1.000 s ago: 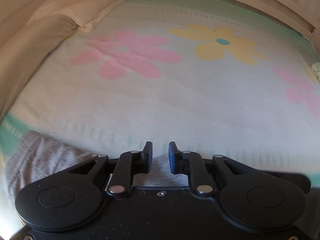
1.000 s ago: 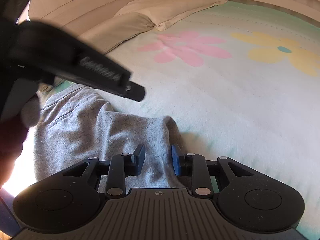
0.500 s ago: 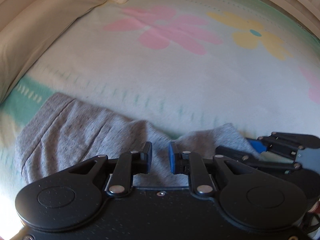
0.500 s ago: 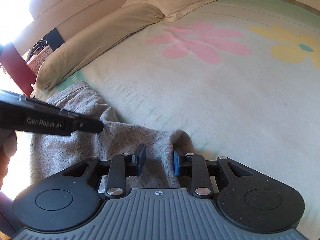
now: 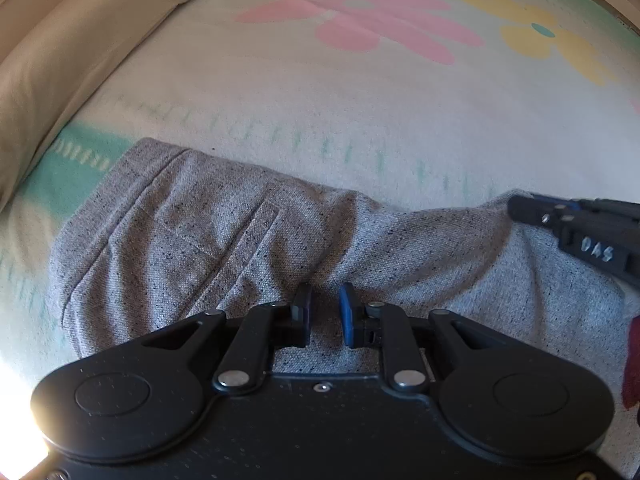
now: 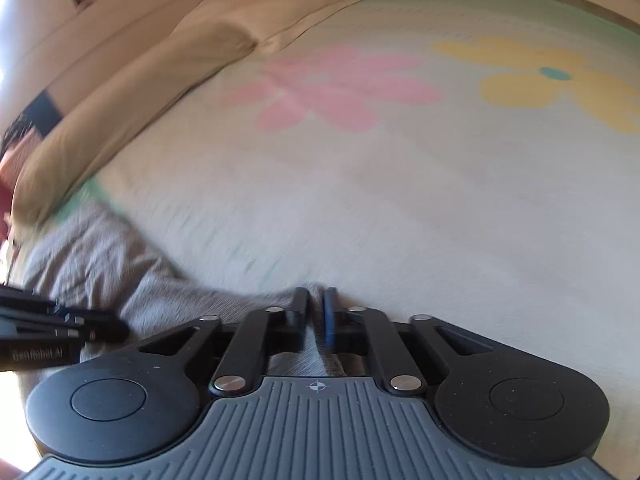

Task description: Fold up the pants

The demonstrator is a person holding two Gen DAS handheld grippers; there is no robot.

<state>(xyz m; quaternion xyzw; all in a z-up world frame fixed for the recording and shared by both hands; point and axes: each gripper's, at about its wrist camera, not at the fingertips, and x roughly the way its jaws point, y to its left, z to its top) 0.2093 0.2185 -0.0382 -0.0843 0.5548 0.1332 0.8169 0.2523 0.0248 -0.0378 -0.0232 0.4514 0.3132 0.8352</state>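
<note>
Two claws on grey pants [image 5: 224, 236], bunched at near left of bed [image 5: 360, 120]. Right claw [image 6: 316, 312] pinches far fabric edge, likely to drag fold over. Left claw [image 5: 324, 312] gapes, empty, above crotch area, likely poised to pin it.

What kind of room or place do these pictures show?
Most likely a bedroom. The grey pants lie on a bed covered by a pale blanket printed with pink and yellow flowers, and a beige pillow sits along its edge.
</note>
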